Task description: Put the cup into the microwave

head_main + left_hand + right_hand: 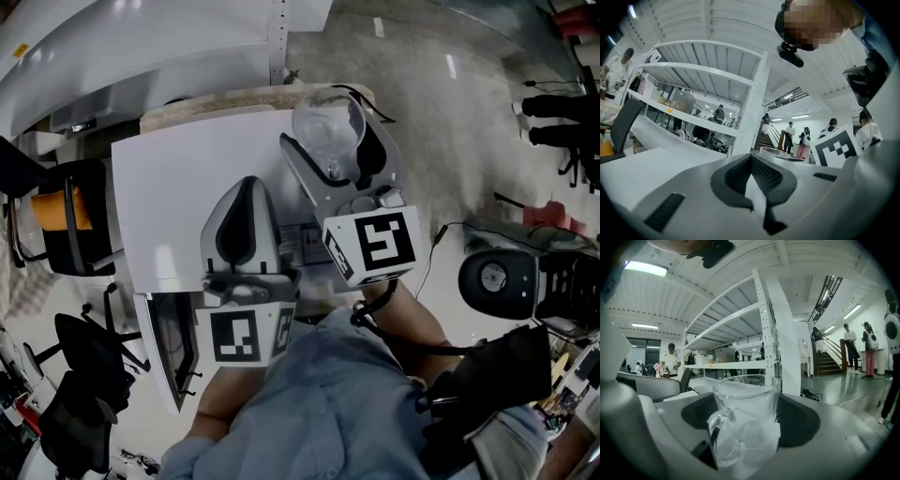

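Note:
A clear glass cup (328,136) with a handle sits between the jaws of my right gripper (328,112), at the far right edge of the white microwave top (178,197). In the right gripper view the cup (745,418) fills the gap of that gripper (750,401), handle toward the camera, and both dark pads lie against its wall. My left gripper (246,183) hovers over the microwave top with its tips together and nothing between them; in the left gripper view its jaws (751,158) meet at the front. The microwave's door (171,347), with a dark window, stands swung out at the near left.
An office chair (56,220) with an orange item stands to the left, with more black chairs (84,375) below it. A white shelving post (278,37) rises behind the microwave. A round black-and-white device (497,277) and cables lie on the floor at the right. People stand far off.

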The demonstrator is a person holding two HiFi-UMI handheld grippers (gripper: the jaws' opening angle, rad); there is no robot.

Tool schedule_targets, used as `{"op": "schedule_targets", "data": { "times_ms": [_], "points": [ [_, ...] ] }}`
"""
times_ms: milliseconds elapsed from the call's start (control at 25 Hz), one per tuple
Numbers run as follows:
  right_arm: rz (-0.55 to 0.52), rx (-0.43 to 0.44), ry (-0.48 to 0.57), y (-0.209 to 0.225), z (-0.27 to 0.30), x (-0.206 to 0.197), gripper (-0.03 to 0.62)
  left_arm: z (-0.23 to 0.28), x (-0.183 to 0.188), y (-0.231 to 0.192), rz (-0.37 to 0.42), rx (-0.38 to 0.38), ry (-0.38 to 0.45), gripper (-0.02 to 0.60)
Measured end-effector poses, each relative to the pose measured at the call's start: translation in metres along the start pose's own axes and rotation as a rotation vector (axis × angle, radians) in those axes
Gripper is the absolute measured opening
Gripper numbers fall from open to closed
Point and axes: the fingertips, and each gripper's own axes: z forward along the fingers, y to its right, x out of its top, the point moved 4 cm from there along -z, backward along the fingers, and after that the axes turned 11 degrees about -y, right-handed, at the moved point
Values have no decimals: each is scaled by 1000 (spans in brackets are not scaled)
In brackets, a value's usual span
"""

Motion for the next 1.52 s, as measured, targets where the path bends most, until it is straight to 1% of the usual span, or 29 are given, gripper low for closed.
{"op": "schedule_targets", "data": {
  "times_ms": [320,680,840,960,1040,1120,1160,1520],
  "points": [
    [-13,33,0,-9,-15,-8,372,-5,-2,4,7,-2,7,6],
    [-15,51,-5,-19,-39,-20,373,-12,-3,16,15,-28,11,6],
    [-42,75,-47,-21,-40,-26,375,-14,-2,17,17,-30,11,6],
    [-52,97,-40,-23,-37,-23,397,-16,-2,16,17,-26,12,6],
    [-56,88,-37,-22,-36,-22,399,-16,-2,14,16,-22,13,6],
    [-49,61,-43,-20,-35,-23,397,-18,-2,13,15,-20,14,6],
    [-44,50,-43,-20,-35,-23,374,-18,-2,12,14,-20,14,6],
    [-44,45,-29,-23,-42,-26,365,-31,-4,13,24,-18,29,6]
  ]
}}
